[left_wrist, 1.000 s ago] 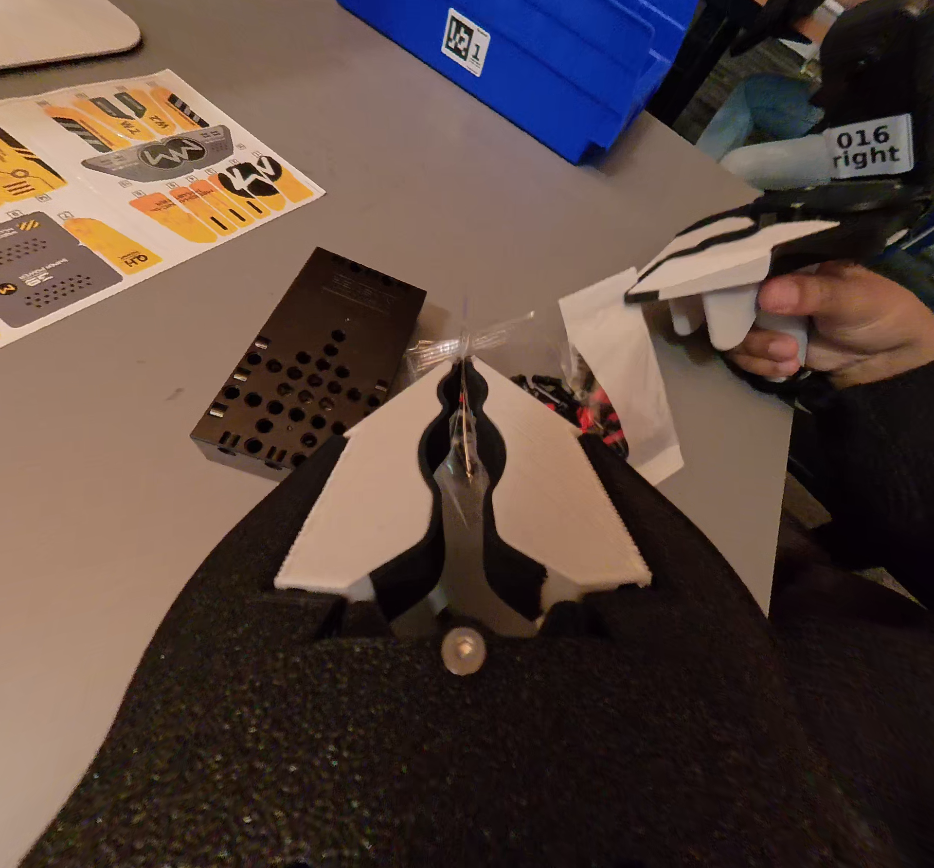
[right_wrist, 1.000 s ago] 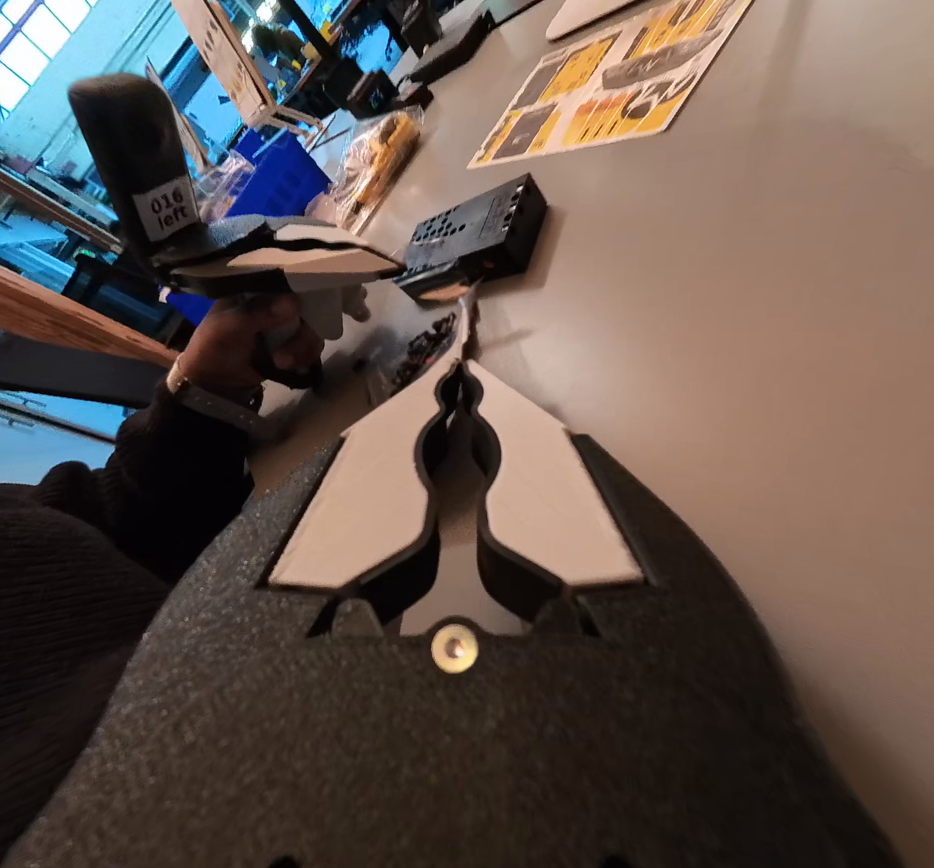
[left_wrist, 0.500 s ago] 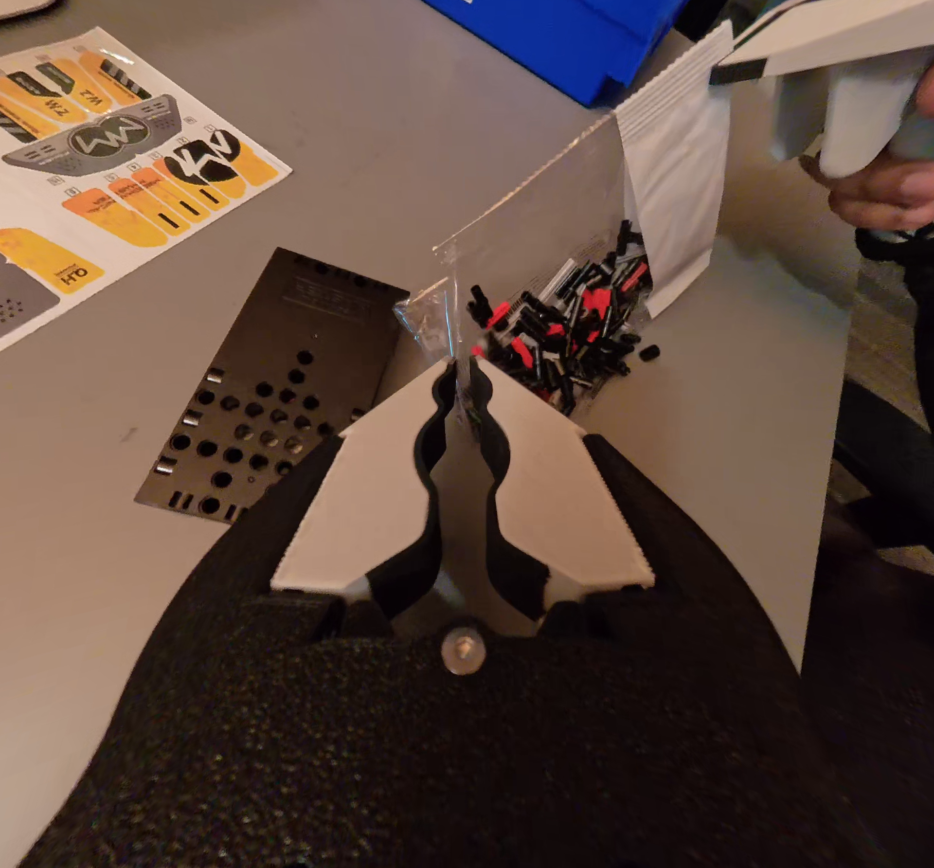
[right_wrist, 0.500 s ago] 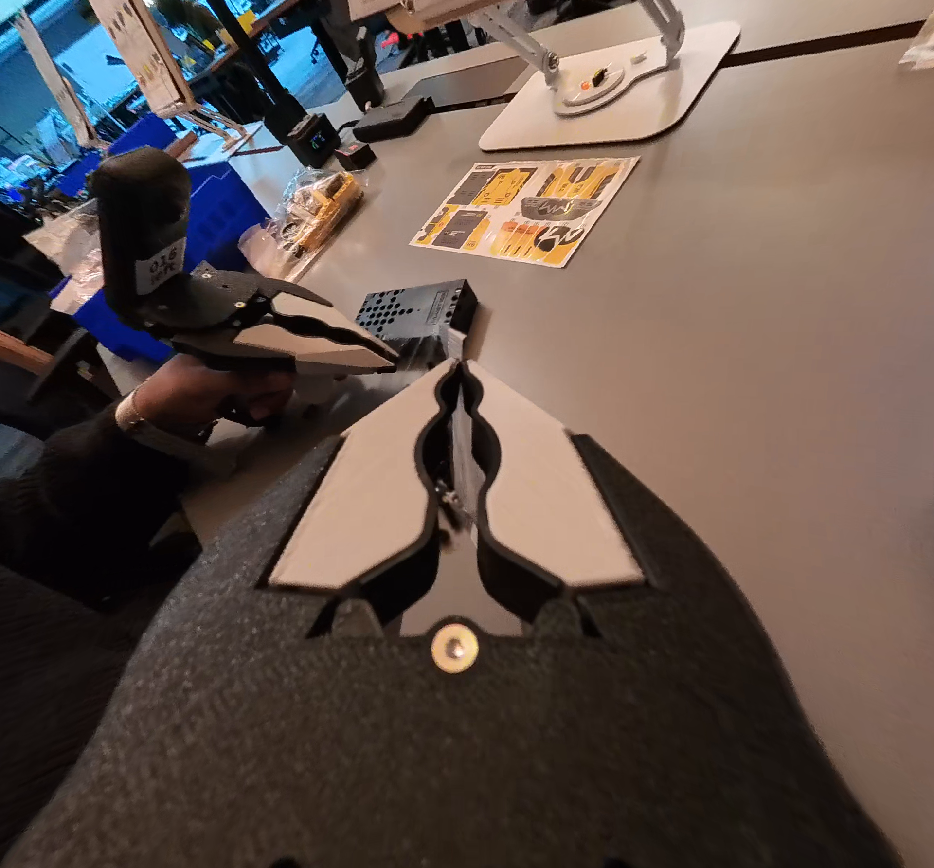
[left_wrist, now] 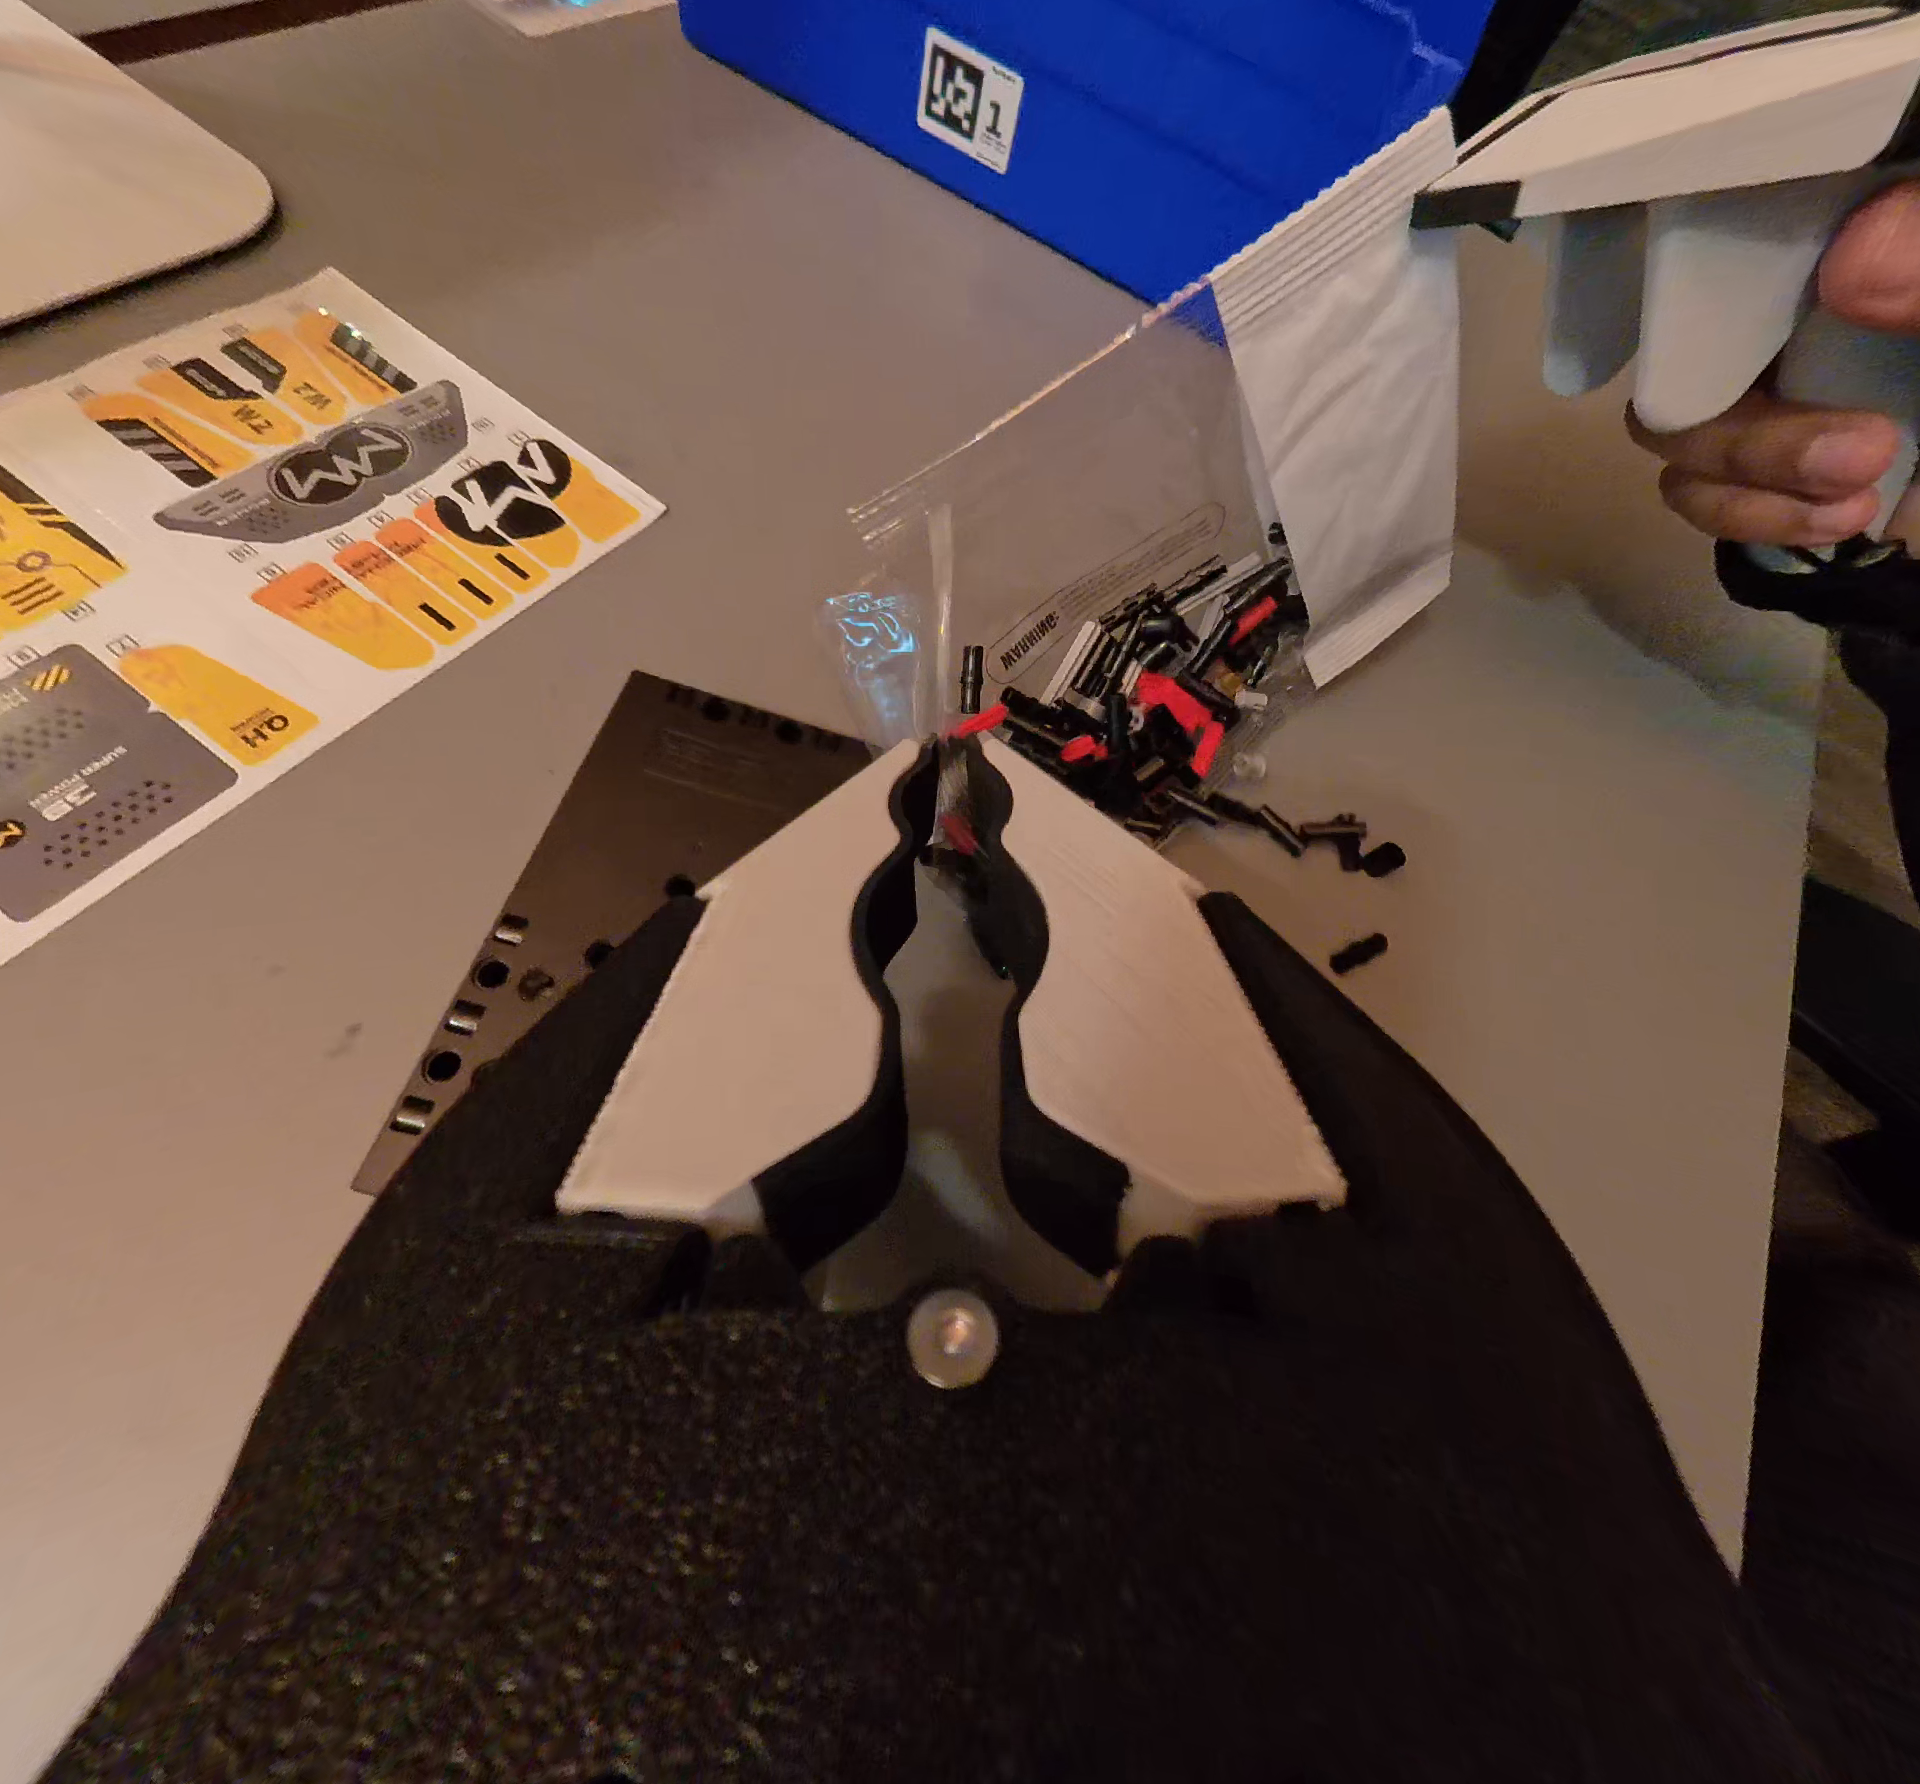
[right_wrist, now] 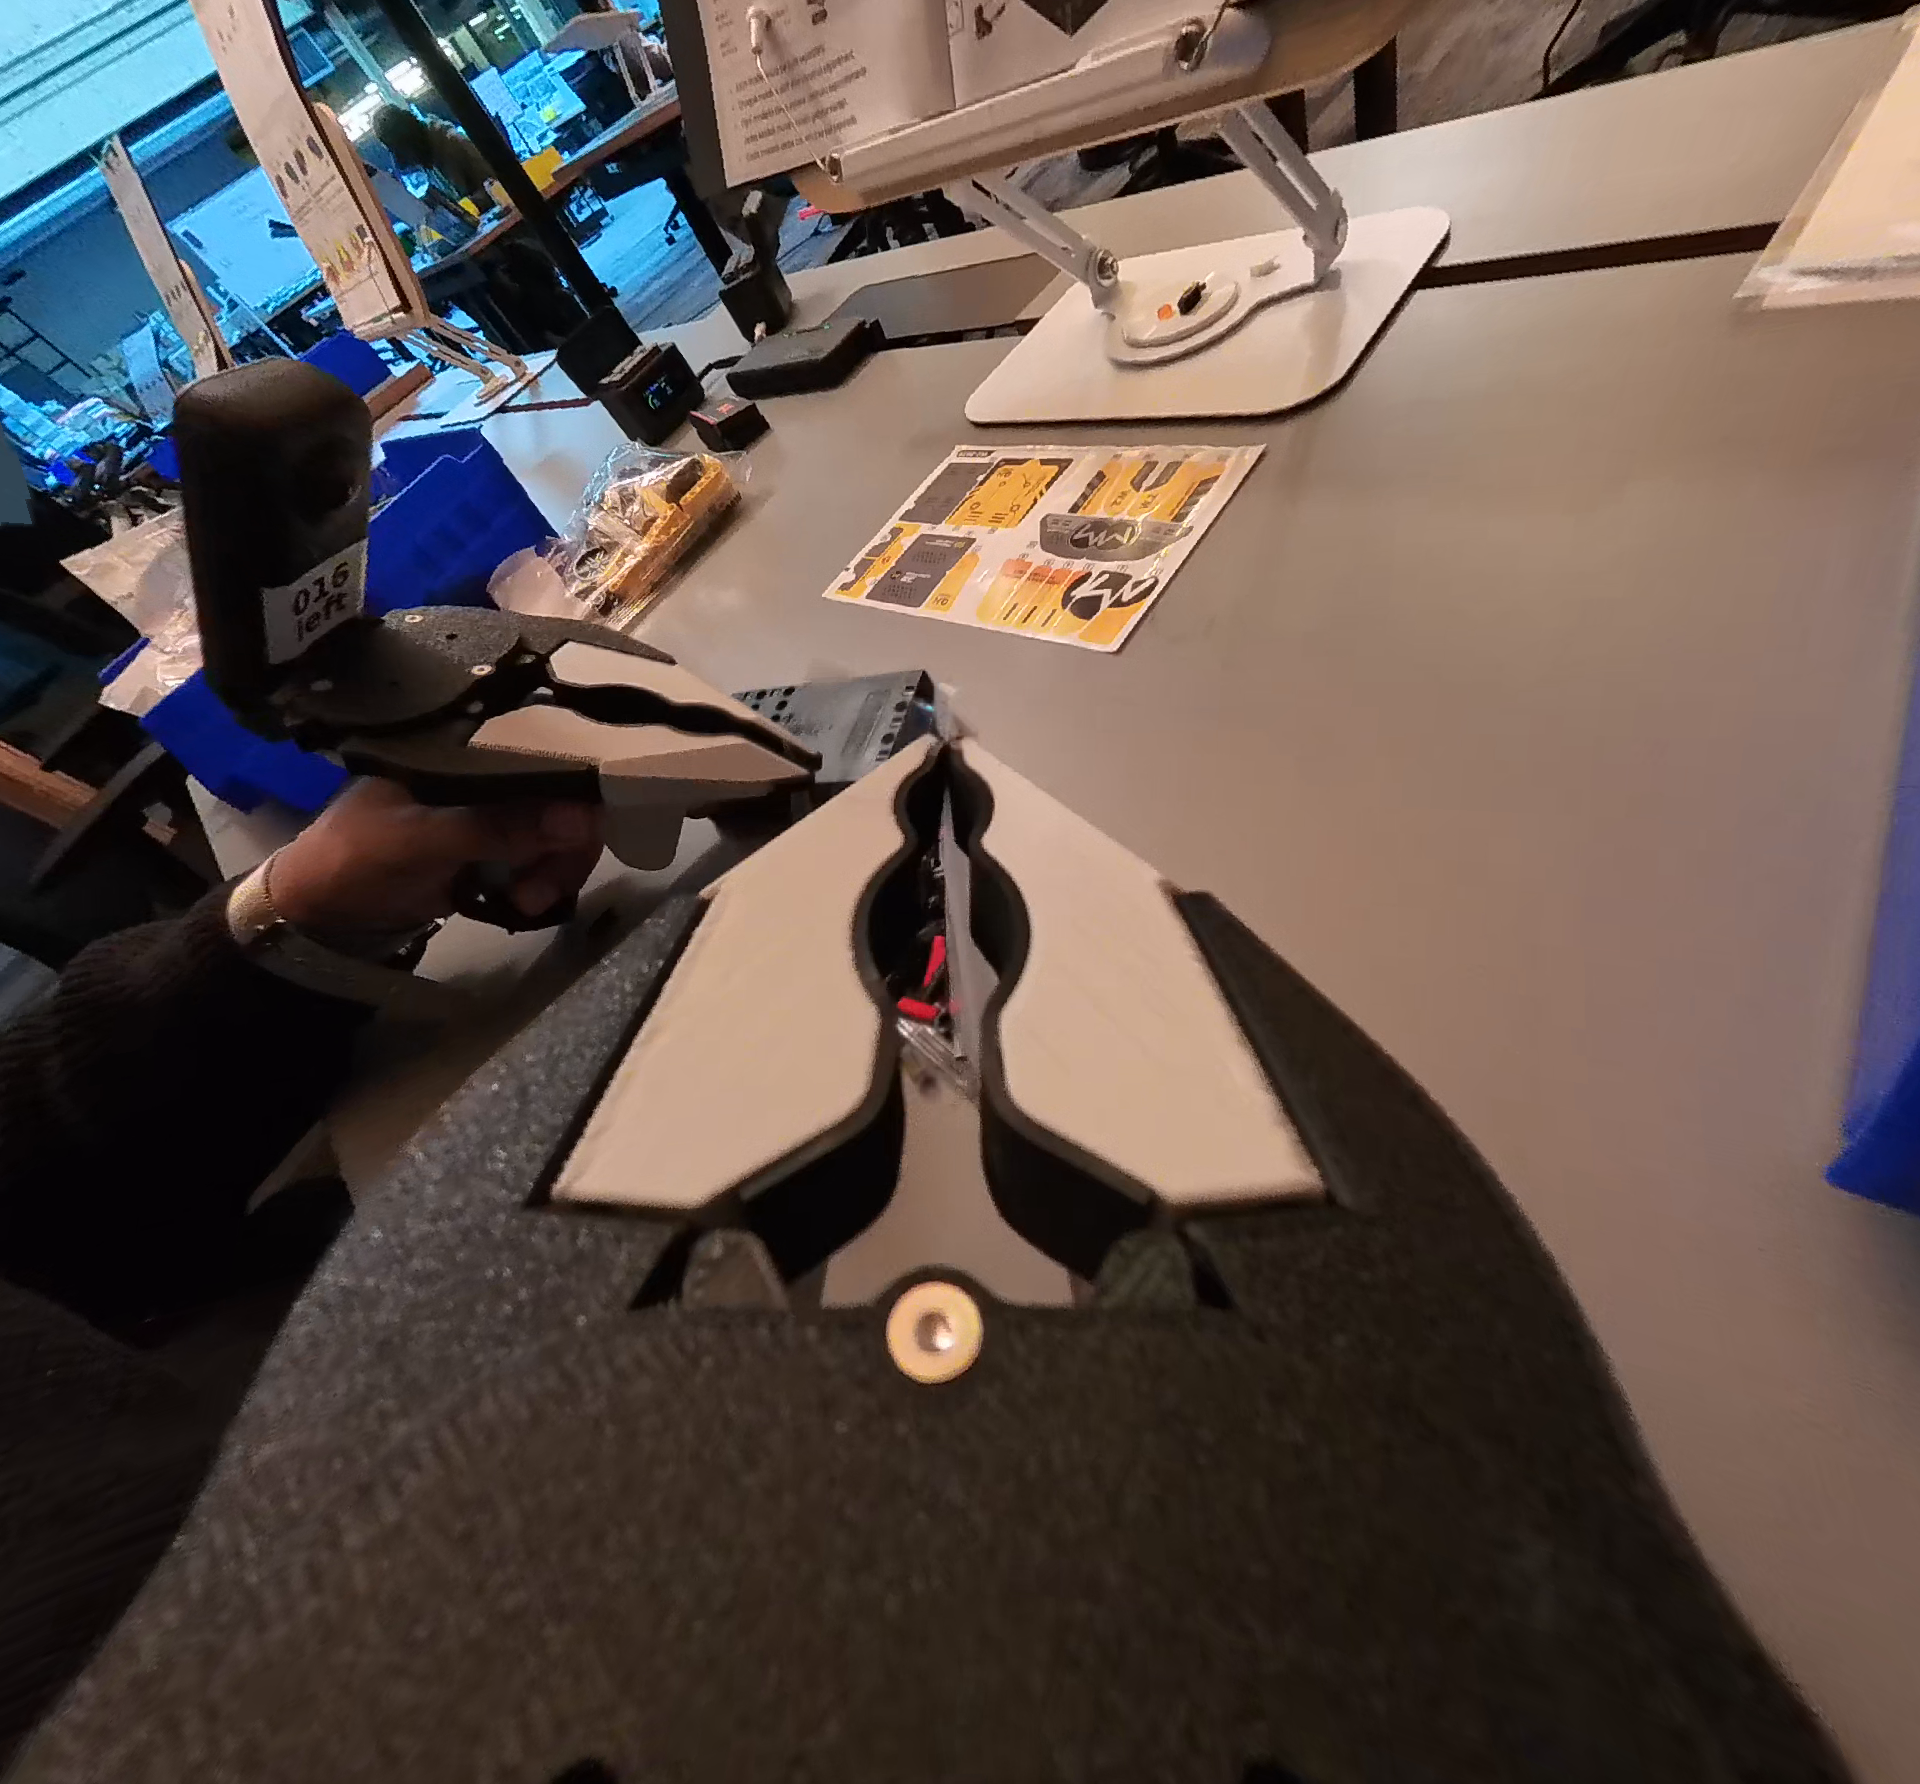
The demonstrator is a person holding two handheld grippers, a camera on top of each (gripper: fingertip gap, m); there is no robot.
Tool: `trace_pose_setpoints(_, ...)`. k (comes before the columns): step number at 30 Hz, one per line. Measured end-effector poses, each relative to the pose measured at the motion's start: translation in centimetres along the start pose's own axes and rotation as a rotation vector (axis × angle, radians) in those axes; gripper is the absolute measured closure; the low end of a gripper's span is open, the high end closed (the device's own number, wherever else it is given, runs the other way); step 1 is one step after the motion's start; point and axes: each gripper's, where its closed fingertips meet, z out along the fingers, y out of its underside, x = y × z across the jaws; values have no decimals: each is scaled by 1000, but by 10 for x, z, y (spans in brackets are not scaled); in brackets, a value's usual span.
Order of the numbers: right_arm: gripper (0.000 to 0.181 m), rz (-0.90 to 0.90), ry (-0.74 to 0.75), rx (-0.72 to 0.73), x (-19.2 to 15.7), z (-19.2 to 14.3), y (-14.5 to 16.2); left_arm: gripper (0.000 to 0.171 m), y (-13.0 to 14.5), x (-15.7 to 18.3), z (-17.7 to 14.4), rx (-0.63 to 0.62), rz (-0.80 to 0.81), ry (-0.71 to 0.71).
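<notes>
The left hand-held gripper (left_wrist: 951,747) has its two fingers pressed together on the lower corner of a clear plastic bag (left_wrist: 1049,529). The right hand-held gripper (left_wrist: 1455,196) is closed in the same way on the opposite upper corner, where the bag has a white ribbed strip (left_wrist: 1340,332). In the right wrist view the edge of the bag runs between the closed fingers of that gripper (right_wrist: 948,747).

Because one corner is kept low and the other is lifted, the bag hangs tilted above the grey table (left_wrist: 623,238), and its open side looks down. This seems to be the reason why the small black and red pieces (left_wrist: 1132,706) collect at the low end. Some of them already lie loose on the table (left_wrist: 1340,835), just beside the bag.

A flat black plate with many holes (left_wrist: 644,830) lies on the table under and to the left of the left gripper, partly hidden by it. Further left there is a sheet of yellow and grey stickers (left_wrist: 312,529). A blue bin (left_wrist: 1091,41) with a square marker stands behind the bag, near the table edge. In the right wrist view, a white stand carrying an open booklet (right_wrist: 1205,321) is seen at the far side. A bag of yellow parts (right_wrist: 655,519) lies near another blue bin.
</notes>
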Motion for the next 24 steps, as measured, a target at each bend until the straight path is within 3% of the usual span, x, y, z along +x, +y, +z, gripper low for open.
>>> trace_pose_setpoints(6,181,-44,-27,78,-4,-6,-14,167,0,-4,3,16,8,-20)
trace_pose_setpoints(24,181,-148,-21,58,-13,4,-29,165,6,6,9,-16,76,-18)
